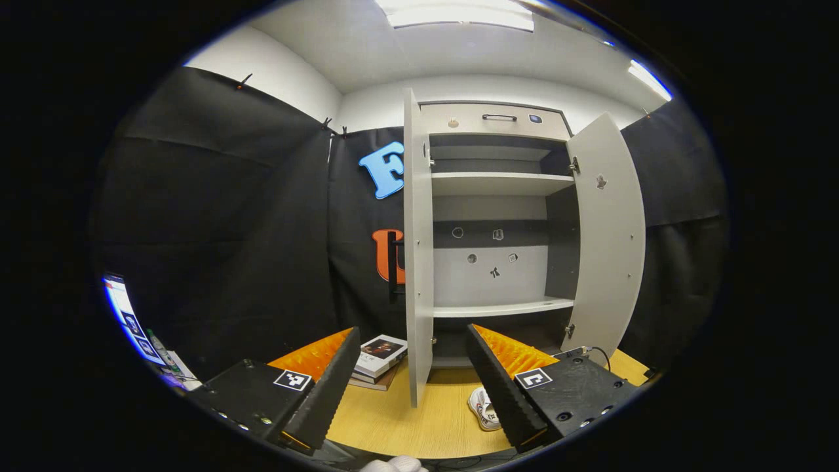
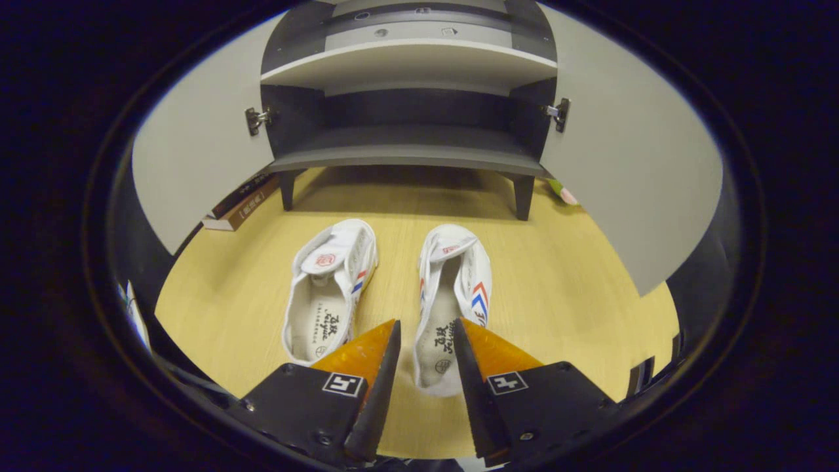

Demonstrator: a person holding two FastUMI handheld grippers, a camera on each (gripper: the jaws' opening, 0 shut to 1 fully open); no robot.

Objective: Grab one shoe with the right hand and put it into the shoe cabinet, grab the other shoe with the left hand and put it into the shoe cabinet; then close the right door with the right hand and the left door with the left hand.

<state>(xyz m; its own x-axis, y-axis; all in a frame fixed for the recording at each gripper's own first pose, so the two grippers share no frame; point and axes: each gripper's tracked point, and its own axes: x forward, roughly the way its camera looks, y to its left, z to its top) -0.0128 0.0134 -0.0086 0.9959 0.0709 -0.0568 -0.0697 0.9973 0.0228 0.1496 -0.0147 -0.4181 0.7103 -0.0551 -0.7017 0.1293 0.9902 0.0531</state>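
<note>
Right gripper (image 2: 425,341) spreads its jaws around the right sneaker's (image 2: 452,295) heel, not pressing; insole writing illegible. Left gripper (image 1: 413,357) gapes before the shoe cabinet (image 1: 498,190).

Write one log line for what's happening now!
right gripper: open around right shoe's heel | left gripper: open, idle | left shoe: on table | cabinet doors: open

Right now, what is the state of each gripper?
Left gripper: open, holding nothing.
Right gripper: open around the heel of the right-hand shoe, not gripping.
</note>
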